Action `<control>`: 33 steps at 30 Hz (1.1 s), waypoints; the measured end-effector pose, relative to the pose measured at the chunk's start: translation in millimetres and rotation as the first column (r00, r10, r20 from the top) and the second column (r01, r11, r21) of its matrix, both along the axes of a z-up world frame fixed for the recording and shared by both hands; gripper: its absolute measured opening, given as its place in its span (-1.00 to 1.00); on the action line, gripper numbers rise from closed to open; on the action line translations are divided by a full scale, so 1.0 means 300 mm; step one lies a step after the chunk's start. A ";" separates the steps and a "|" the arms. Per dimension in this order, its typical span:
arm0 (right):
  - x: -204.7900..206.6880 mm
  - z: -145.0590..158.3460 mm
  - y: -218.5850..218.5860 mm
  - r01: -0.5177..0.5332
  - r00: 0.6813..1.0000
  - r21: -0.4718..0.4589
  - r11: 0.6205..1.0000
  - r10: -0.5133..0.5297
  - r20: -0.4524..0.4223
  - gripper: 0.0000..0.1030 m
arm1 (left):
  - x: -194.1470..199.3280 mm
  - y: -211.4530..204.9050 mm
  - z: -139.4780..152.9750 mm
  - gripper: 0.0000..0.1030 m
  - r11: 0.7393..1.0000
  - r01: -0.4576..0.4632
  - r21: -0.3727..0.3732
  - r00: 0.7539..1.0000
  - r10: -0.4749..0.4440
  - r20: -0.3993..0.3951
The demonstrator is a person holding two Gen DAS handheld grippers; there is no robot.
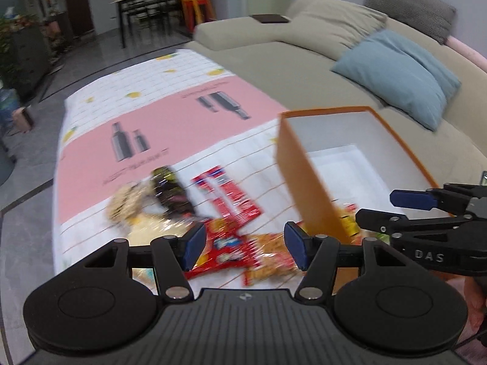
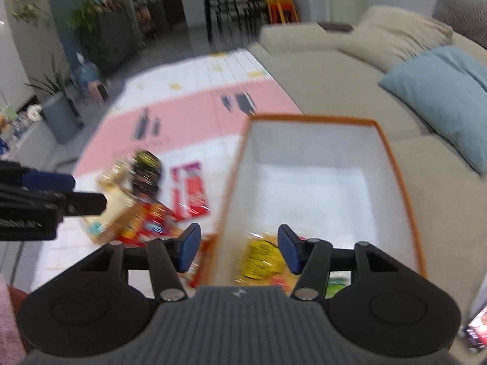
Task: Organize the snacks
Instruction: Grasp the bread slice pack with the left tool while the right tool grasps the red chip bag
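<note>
An orange box (image 1: 307,188) with a white inside stands on the right of the table, by the sofa. Loose snacks lie to its left: a flat red pack (image 1: 231,194), a dark packet (image 1: 170,188), a pale gold packet (image 1: 127,200) and a red bag (image 1: 225,252). My left gripper (image 1: 245,249) hangs open above the red bag, nothing between its pads. In the right wrist view my right gripper (image 2: 239,248) is open over the near left wall of the box (image 2: 395,164). A yellow packet (image 2: 258,258) lies inside below it. Motion blur softens both views.
The table wears a pink and white cloth (image 1: 170,112). A beige sofa (image 1: 289,70) with a blue cushion (image 1: 398,73) runs along the right. Dining chairs (image 1: 146,9) and plants (image 2: 91,24) stand far back. A phone screen (image 2: 478,328) shows at the lower right.
</note>
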State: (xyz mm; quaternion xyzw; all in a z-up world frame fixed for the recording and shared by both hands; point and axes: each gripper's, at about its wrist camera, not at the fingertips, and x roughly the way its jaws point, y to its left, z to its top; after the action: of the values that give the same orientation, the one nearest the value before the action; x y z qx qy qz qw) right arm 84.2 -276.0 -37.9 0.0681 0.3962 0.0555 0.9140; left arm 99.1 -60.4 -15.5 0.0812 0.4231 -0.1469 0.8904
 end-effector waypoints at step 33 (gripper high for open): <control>0.267 -0.403 0.526 -0.491 0.870 -0.306 0.816 0.473 -0.137 0.53 | 0.066 0.144 -0.500 0.40 0.789 0.310 0.530 0.940 -0.338 -0.047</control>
State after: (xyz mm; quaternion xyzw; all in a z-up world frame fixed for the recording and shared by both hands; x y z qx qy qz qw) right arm 164.2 -118.2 -158.7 -0.1872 0.4290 0.2159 0.8569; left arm 118.9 -17.3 -165.6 0.3984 0.4042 -0.1727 0.8050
